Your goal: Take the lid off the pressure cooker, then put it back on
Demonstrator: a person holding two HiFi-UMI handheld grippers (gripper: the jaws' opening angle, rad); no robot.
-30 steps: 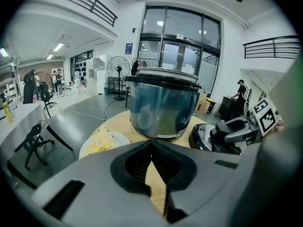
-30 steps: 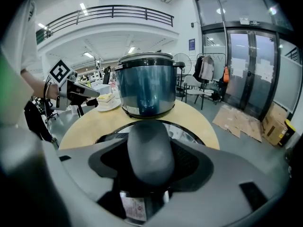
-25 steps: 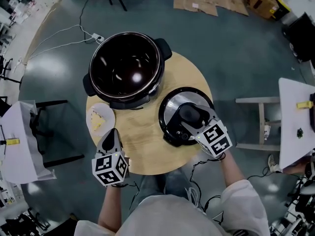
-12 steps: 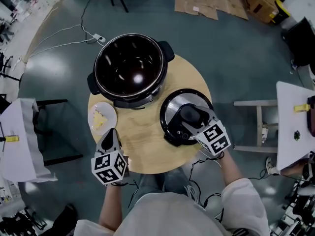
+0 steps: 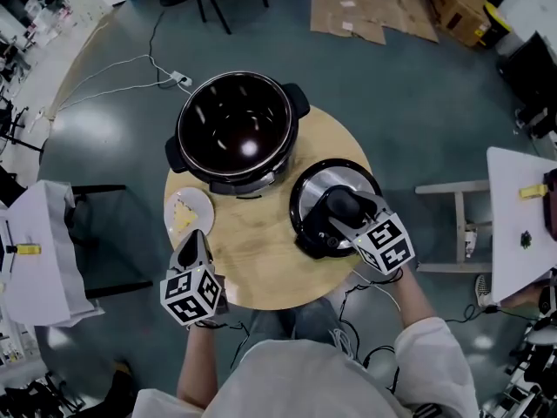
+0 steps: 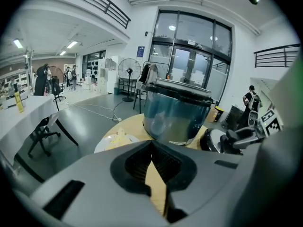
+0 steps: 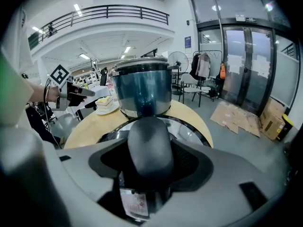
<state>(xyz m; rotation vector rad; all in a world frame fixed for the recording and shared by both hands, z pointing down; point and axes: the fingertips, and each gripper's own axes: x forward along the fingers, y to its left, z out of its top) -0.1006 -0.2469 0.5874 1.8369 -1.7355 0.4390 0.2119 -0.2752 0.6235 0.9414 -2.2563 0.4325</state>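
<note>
Found the left gripper, a grey two-jaw tool topped with a marker cube, over the near-left edge of the round pale wooden table. Read its jaws in the left gripper view as pressed together at the tips, with only tabletop showing behind them and nothing held.

Noted, just ahead of it, a small white plate carrying a yellowish piece of food, apart from the gripper.

Saw beyond that the black and steel pressure cooker pot standing upright at the table's far side. Saw it uncovered, dark inner bowl open to view and apparently empty.

Located the round steel lid with black rim on the table just beside the pot, to its right and nearer the person. Judged it to be resting flat on the wood, though could not confirm contact all round.

Found the right gripper clamped on the lid's bulky black handle, one jaw on either side, as shown plainly in the right gripper view.

Judged the first half of the task done: lid off and set aside. Judged the second half barely begun. Counted as left: lifting the lid, carrying it over the open pot, seating it squarely on the rim, likely twisting it home, then letting go.
</note>
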